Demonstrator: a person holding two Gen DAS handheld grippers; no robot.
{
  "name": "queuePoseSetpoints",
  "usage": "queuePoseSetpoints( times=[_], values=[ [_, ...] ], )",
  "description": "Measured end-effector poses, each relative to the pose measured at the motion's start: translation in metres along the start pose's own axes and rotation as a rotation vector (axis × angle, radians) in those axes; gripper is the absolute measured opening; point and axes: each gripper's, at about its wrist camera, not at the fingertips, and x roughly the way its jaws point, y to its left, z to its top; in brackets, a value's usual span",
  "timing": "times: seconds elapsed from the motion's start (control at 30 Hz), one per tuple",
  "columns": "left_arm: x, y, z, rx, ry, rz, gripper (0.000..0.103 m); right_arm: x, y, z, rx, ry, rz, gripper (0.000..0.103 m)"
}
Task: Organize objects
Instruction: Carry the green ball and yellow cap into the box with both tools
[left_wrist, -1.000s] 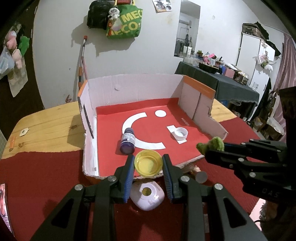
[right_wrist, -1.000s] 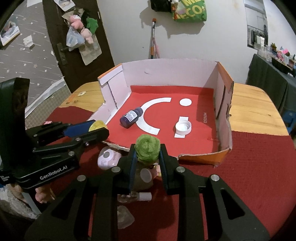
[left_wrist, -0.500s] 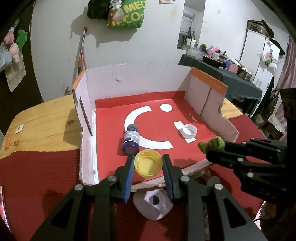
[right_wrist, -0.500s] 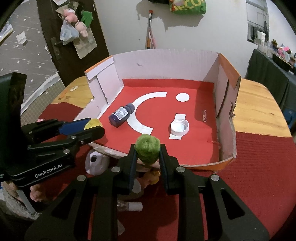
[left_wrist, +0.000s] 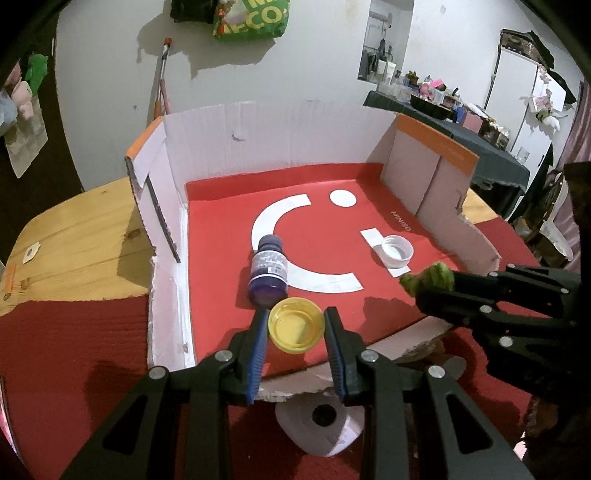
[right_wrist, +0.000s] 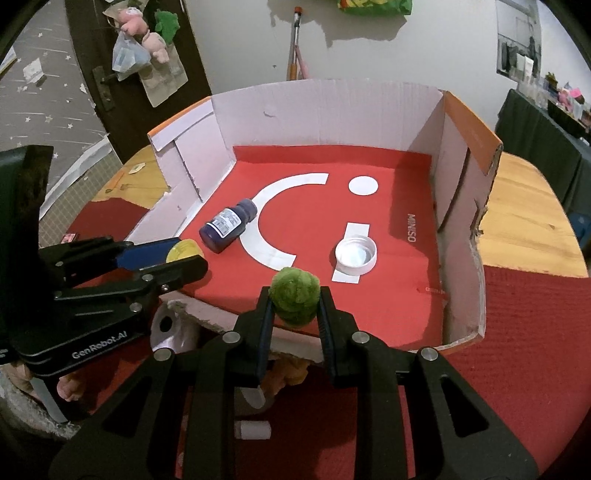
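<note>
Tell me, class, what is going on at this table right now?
A person holds two grippers over an open cardboard box. The left gripper grips a yellow cap; the right gripper grips a fuzzy green toy. A purple bottle and a white lid already lie inside.

Both wrist fisheyes look steeply down, close over the open cardboard box with red floor (left_wrist: 221, 206) (right_wrist: 406, 206): the left from its near-left corner, the right from near-right. Each view catches the other claw.
</note>
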Motion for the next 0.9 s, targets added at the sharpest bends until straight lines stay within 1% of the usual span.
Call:
queuePoseSetpoints(
  times=[0.23, 0.37, 0.47, 0.57, 0.9],
  values=[
    [0.005, 0.002, 0.002, 0.002, 0.012, 0.006, 0.032, -0.001, -0.001, 0.005, -0.003, 0.001, -0.001, 0.022],
    [0.008, 0.003, 0.003, 0.000, 0.022, 0.009, 0.032, -0.006, 0.004, 0.014, -0.036, -0.002, -0.013, 0.022],
    [0.013, 0.004, 0.005, 0.001, 0.038, 0.005, 0.032, 0.006, 0.002, 0.021, -0.047, 0.038, -0.032, 0.022],
    [0.020, 0.006, 0.006, 0.000, 0.056, 0.007, 0.032, 0.015, -0.003, 0.023, -0.041, 0.072, -0.024, 0.022],
    [0.035, 0.006, 0.015, 0.019, 0.079, 0.025, 0.032, 0.035, -0.016, 0.028, -0.027, 0.145, -0.026, 0.022]
  ],
)
